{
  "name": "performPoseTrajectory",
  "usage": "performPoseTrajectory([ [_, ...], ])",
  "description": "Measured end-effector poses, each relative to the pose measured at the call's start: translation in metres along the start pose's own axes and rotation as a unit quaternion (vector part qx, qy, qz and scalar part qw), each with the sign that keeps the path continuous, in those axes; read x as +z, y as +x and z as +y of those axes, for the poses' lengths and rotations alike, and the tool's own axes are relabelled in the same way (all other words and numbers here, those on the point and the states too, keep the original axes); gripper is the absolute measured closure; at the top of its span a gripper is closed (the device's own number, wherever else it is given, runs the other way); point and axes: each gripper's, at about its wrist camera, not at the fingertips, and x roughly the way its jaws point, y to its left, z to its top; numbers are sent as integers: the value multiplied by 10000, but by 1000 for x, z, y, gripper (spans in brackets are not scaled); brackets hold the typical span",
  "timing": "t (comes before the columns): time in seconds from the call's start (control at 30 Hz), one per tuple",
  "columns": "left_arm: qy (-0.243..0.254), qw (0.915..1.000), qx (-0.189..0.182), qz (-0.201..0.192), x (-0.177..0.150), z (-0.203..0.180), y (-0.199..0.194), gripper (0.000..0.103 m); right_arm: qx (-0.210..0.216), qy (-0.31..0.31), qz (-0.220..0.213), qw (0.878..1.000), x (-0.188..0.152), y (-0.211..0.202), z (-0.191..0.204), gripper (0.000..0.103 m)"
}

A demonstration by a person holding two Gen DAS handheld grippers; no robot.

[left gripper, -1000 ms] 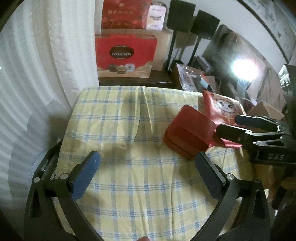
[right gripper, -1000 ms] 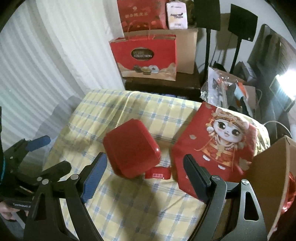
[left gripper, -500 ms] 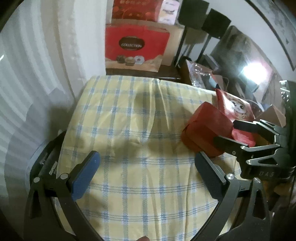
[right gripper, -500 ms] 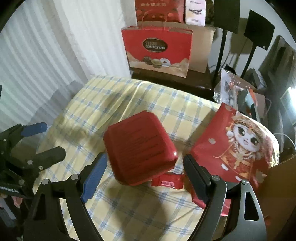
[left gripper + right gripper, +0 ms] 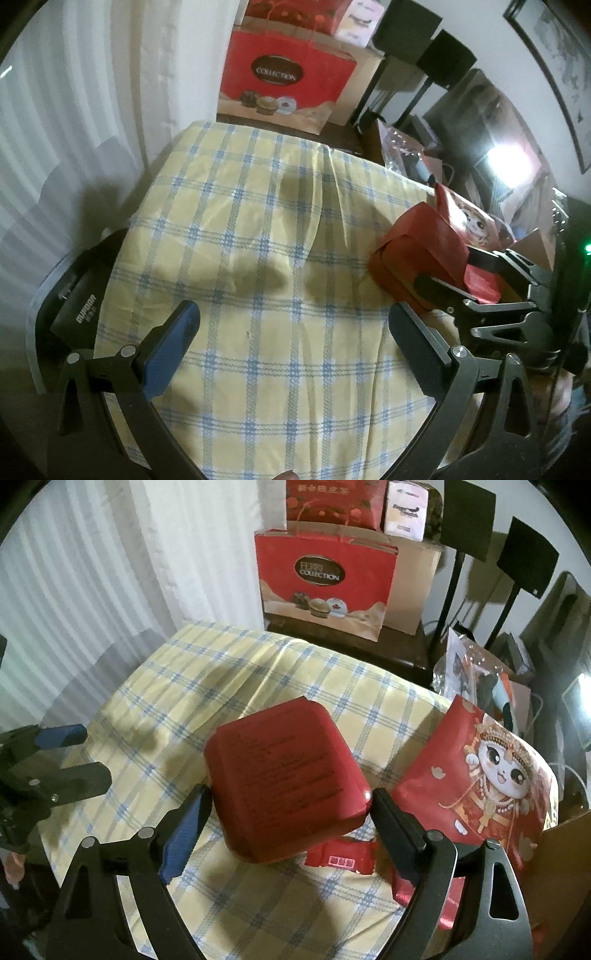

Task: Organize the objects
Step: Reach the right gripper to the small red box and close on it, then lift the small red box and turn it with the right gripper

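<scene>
Left wrist view: the left gripper (image 5: 291, 332) was held wide apart over the checked cloth (image 5: 258, 258), nothing between its jaws. Right wrist view: the right gripper (image 5: 290, 814) was opening astride the red box (image 5: 284, 775), pads not visibly pressing; a lopsided closure could skid the box onto the red packet (image 5: 341, 860). A gift bag (image 5: 325, 587) was noted behind.

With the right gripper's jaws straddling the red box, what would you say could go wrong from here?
1. The right gripper has its jaws opening either side of the red box; the box looks nearly as wide as the gap, so a pad might nudge it rather than clear it.
2. A small red packet lies against the box's near edge and could get dragged along.
3. The cartoon-print bag sits close by and may be bumped.
</scene>
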Motion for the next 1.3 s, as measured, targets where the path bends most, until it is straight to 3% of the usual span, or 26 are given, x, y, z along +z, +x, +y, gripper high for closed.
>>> performPoseTrajectory([
  [0.27,-115,9998,-163,87,-4,3,2,1,174,322,-39,9993,-2,1,-6,15],
  [0.4,-260,9992,-308,84,-4,9,-3,1,898,911,102,9917,-2,-3,-18,15],
  [0.57,-397,9983,-421,5,-3,16,-15,1,1548,1464,517,9757,-9,-4,-19,15],
  [0.77,-328,9982,-503,-39,-4,14,-26,1,2387,2113,1018,9423,-25,-1,-19,15],
  [0.9,-290,9982,-527,31,-9,8,-25,1,2220,2002,973,9493,-25,-8,-18,13],
  [1.0,-267,9982,-542,65,-11,4,-23,1,1909,1939,791,9590,-24,-18,-26,9],
  [1.3,-109,9981,-589,163,-15,-15,-15,1,1088,2051,429,9717,-30,-37,-65,9],
])
